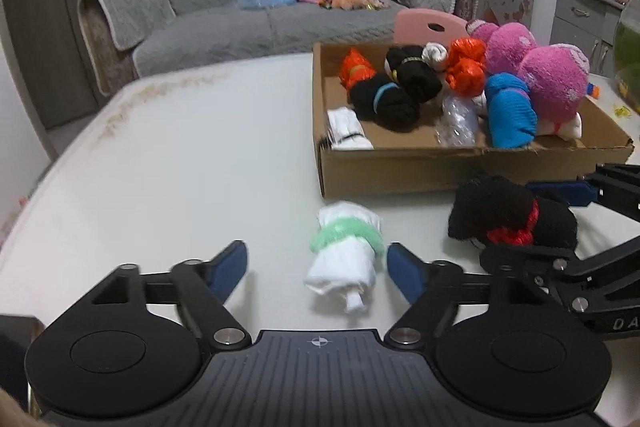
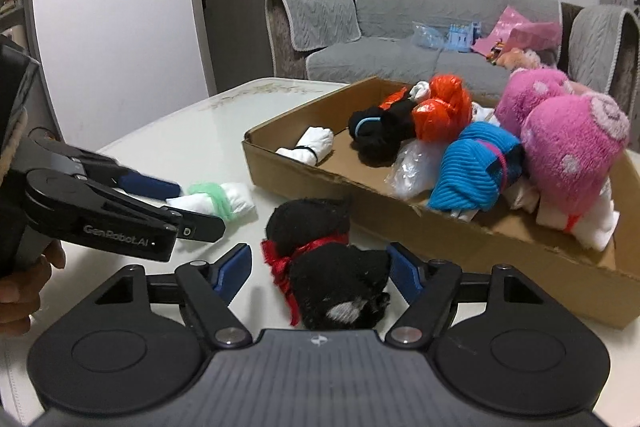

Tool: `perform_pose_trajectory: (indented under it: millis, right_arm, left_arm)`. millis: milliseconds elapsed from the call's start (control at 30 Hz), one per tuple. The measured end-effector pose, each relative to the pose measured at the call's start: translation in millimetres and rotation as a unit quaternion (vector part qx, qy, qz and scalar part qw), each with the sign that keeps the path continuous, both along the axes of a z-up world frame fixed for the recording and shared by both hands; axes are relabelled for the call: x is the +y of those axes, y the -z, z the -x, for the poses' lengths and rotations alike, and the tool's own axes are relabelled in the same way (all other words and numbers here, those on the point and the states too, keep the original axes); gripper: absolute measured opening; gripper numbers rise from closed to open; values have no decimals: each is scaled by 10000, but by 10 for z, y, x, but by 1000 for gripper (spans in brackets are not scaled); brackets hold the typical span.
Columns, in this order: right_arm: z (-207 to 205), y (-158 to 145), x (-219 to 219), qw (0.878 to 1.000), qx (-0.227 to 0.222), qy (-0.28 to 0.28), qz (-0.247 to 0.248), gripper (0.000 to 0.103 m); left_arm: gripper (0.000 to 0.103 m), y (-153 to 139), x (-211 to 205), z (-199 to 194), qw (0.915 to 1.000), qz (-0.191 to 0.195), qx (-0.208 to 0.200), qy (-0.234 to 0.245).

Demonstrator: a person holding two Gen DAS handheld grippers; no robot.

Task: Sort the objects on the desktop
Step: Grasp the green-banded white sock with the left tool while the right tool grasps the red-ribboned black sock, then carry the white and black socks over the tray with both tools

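From the left wrist, the left gripper [image 1: 316, 269] is seen with jaws spread wide; a white bundle [image 1: 345, 259] tied with a green band lies on the table [image 1: 180, 155] between the pads, touched by neither, in front of the cardboard box [image 1: 404, 167]. A black bundle [image 1: 508, 213] with a red tie lies nearer the box's front wall. From the right wrist, the right gripper [image 2: 319, 271] is seen half spread around that black bundle, its right pad at the fabric, its left pad apart, just before the box, which is filled with other bundles. A hand [image 2: 22, 279] is glimpsed left of the box.
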State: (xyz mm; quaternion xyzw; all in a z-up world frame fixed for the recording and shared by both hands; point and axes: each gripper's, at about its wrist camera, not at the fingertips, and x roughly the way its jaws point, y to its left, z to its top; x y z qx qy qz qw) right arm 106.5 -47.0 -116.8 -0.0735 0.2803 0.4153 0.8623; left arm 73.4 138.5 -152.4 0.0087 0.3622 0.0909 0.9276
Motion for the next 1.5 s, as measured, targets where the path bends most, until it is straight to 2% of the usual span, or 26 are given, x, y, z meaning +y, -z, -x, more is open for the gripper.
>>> perform_pose_trajectory:
  millis: [67,167,200,233,267,333,533,767,1033,1233,1367,1500]
  right_arm:
    - [-38,-1,1,9999,96,-44,-21,71]
    - [-54,5,13,9999,152,-57,-12,68]
    - [-74,13,15,9997,213,-72,-10,52]
    - [-80,22,10,9996,285,-77,-15,46]
    - [-85,16,-3,9995,308,-78,-61,45]
    - [-58,16,-47,9991,395,-85,-157,43]
    - [88,-41,-326,9961,610,103,-624,43]
    - [78,-161,-871,9842,1030,565,-1324,43]
    - [116,-280,-1455,9691,1086,1088,-1930,43]
    - [62,-359,-1704,9567,1085,1414,-2301,43]
    - [10,-443,-1828,9527,991,1504,-2448,44]
    - [-61,-598,-1826,9543,825,1478,-2463,44]
  left_arm:
    - [83,18,19,-68,10000,37,39,30]
    - [74,73,79,-168,9994,286,166,20]
    - [67,70,106,-190,9990,431,136,17]
    - [53,65,108,-198,9991,418,114,-1]
    - [45,63,103,-199,9991,411,88,5]
    - [40,55,99,-184,9988,485,92,12]
    - [40,-25,-84,32,9996,86,-65,250]
    - [40,-104,-158,206,9992,18,-125,378]
    - [40,-294,-131,381,9990,179,-223,333]
    - [40,-541,-109,436,9987,152,-379,317]
    - [40,-731,-133,404,9982,38,-477,368]
    - [40,-932,-162,311,9971,-13,-600,458]
